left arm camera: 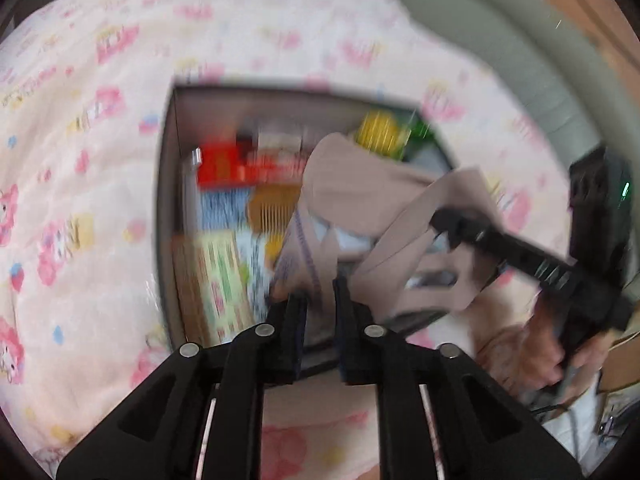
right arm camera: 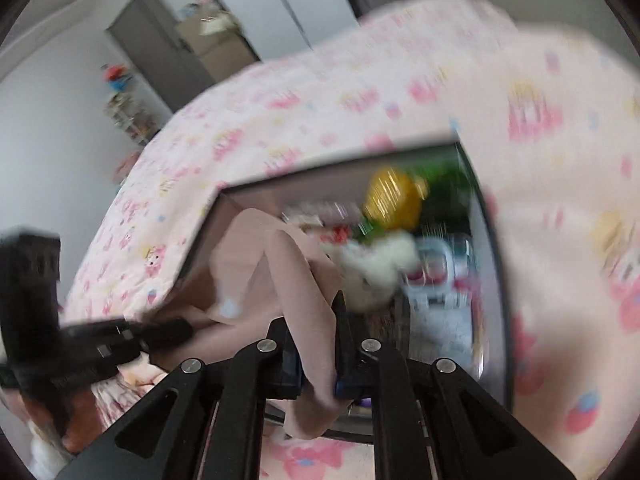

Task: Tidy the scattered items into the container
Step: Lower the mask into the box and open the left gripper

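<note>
Right gripper (right arm camera: pixel 316 360): pinching the beige cloth (right arm camera: pixel 280 272) between its pads.
Left gripper (left arm camera: pixel 320 308): jaws narrowly apart, nothing visibly pinched; the cloth's edge lies just beyond the tips.
Cloth: draped over the container (left arm camera: pixel 168 200), trailing toward 4 o'clock past its rim.
Risk: release now could leave the tail hanging outside on the pink bedspread (left arm camera: pixel 80 160).
Room: container crowded with blurred items; open bedspread all around it.

Pink cartoon-print quilt (left arm camera: pixel 100 160), beige cloth (left arm camera: pixel 360 184), black tongs (left arm camera: pixel 320 312)
</note>
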The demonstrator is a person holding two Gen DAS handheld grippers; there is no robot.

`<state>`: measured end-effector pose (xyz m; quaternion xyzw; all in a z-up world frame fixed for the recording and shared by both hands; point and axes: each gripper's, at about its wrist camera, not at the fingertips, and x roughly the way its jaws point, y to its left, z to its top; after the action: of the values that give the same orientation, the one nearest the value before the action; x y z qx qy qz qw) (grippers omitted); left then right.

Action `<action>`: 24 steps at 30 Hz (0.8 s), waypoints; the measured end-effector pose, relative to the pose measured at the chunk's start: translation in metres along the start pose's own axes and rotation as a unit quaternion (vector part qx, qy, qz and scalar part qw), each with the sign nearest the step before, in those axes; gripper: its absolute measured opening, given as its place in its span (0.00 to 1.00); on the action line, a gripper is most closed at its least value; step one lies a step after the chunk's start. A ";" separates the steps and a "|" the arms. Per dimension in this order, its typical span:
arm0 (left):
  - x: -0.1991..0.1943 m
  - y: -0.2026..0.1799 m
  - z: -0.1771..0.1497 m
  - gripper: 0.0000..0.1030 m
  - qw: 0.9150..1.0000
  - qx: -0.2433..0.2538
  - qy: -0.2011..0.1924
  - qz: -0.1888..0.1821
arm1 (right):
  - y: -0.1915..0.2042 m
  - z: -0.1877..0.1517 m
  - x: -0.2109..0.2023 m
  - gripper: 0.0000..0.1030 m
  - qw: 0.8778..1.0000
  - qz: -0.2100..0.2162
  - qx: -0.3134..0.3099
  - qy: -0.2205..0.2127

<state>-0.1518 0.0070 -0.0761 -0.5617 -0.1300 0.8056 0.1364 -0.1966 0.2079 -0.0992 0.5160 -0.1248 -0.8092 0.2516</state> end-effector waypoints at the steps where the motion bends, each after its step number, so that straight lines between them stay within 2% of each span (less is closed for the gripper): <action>1: 0.007 -0.001 -0.002 0.33 1.000 -0.002 0.009 0.010 | -0.006 0.000 0.002 0.15 1.000 0.007 0.008 0.003; 3: 0.012 0.000 -0.006 0.38 0.999 -0.003 0.009 0.035 | -0.014 -0.001 -0.007 0.20 1.000 0.001 0.020 -0.012; 5: 0.007 0.001 -0.004 0.38 0.999 -0.011 -0.008 0.045 | -0.016 -0.001 -0.026 0.24 0.998 -0.025 0.022 -0.056; 7: -0.003 0.000 0.001 0.38 0.999 -0.024 -0.036 0.032 | -0.016 -0.001 -0.039 0.28 0.995 -0.044 0.022 -0.090; 9: -0.009 -0.004 0.009 0.38 0.997 -0.032 -0.061 0.028 | -0.017 -0.002 -0.048 0.28 0.991 -0.058 0.021 -0.118; 11: -0.007 -0.013 0.017 0.38 0.998 -0.016 -0.066 0.013 | -0.012 -0.003 -0.053 0.27 0.990 -0.056 0.008 -0.132; 14: 0.018 -0.026 0.029 0.38 0.999 -0.002 -0.044 -0.006 | -0.007 0.000 -0.028 0.23 0.997 -0.044 -0.011 -0.069; 18: 0.060 -0.025 0.031 0.37 0.998 -0.022 0.028 0.047 | -0.001 -0.007 0.013 0.23 0.996 -0.077 -0.038 0.033; 19: 0.064 -0.023 0.030 0.37 0.998 -0.030 0.031 0.053 | -0.004 -0.009 0.020 0.23 0.995 -0.077 -0.030 0.054; 22: 0.056 -0.023 0.025 0.37 0.999 -0.032 -0.001 0.027 | -0.004 -0.008 0.021 0.23 0.995 -0.079 -0.026 0.059; 24: 0.050 -0.026 0.022 0.37 0.999 -0.020 -0.025 0.036 | -0.001 -0.006 0.014 0.23 0.995 -0.088 -0.028 0.047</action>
<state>-0.1870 0.0485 -0.1023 -0.5485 -0.1291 0.8209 0.0924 -0.1963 0.2017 -0.1137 0.5548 -0.0444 -0.8064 0.1998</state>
